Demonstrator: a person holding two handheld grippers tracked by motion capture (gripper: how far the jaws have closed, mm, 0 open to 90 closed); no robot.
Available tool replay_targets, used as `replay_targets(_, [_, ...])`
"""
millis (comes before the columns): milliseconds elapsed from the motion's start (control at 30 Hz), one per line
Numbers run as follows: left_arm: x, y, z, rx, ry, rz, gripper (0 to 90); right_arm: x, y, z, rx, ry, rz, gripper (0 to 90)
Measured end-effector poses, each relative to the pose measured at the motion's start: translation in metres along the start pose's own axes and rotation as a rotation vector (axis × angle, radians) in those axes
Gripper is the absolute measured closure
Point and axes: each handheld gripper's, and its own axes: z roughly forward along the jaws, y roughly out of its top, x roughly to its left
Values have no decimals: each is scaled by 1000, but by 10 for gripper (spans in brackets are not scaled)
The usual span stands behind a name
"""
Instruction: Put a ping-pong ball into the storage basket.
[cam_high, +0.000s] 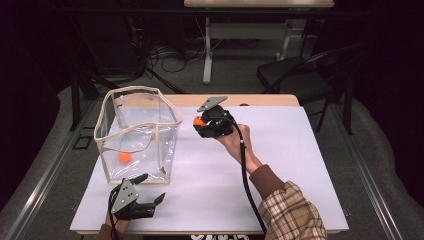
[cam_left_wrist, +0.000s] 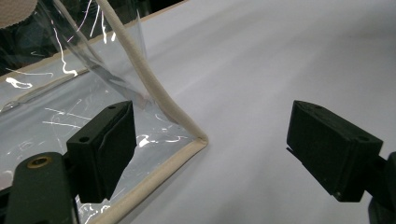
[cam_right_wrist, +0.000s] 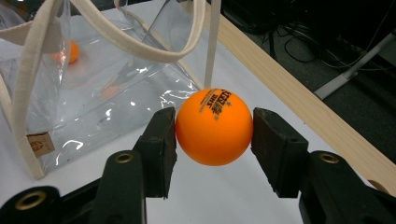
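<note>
A clear plastic bag (cam_high: 137, 135) with cream trim stands open on the left of the white table, with one orange ball (cam_high: 124, 157) inside it. My right gripper (cam_high: 200, 121) hovers just right of the bag's rim, shut on a second orange ball (cam_right_wrist: 214, 127) that carries black print. The bag (cam_right_wrist: 93, 84) and the ball inside (cam_right_wrist: 70, 51) lie just beyond it. My left gripper (cam_high: 151, 187) rests open near the table's front left edge, its jaws wide apart at the bag's bottom corner (cam_left_wrist: 196, 142), nothing between them.
The white table top (cam_high: 280, 165) has a wooden far edge (cam_high: 260, 100). A black chair (cam_high: 300, 75) and a desk frame with cables stand on the floor behind. A black cable trails from the right gripper along the forearm.
</note>
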Motion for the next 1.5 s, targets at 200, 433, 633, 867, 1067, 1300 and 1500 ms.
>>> replay_targets(200, [0,0,0,-2,3,-2,158,0,5,-3,-9,-5,-12,504])
replay_targets(433, [0,0,0,-2,0,-1,158,0,9,-5,-12,-7,-15,505])
replay_targets(633, [0,0,0,-1,0,-1,158,-1,12,-6,-13,-7,-18,504])
replay_targets(867, [0,0,0,-3,3,0,158,-1,16,-9,-18,-11,-26,504])
replay_targets(1067, [0,0,0,-2,1,-2,158,-2,19,-10,-17,-13,-23,504])
replay_targets(1300, [0,0,0,0,0,0,158,-3,23,-11,-17,-14,-26,504])
replay_targets(1500, [0,0,0,-1,0,0,158,-3,28,-11,-24,-18,-36,504])
